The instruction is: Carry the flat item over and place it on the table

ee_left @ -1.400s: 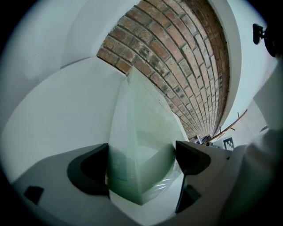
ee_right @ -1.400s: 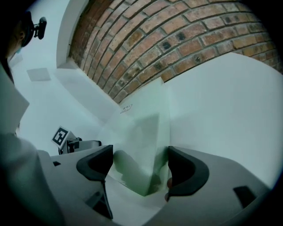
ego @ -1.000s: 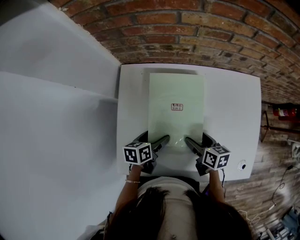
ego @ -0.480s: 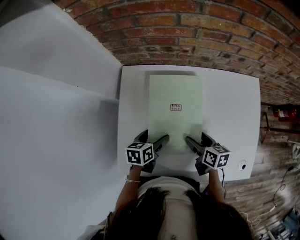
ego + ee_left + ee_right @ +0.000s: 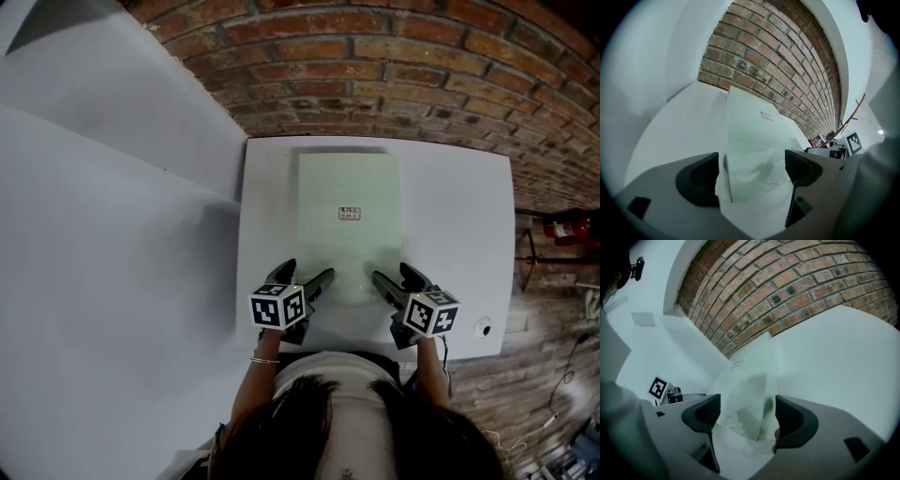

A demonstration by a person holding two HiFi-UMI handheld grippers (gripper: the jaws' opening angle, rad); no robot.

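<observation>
Flat item lies on the tabletop. Left tool and right tool both open, straddling its 2 near corners. Looks like the release step; next, back straight out.

Label print on pale sheet illegibly small

Sheet on table, left claw and right claw at its near corners.
</observation>
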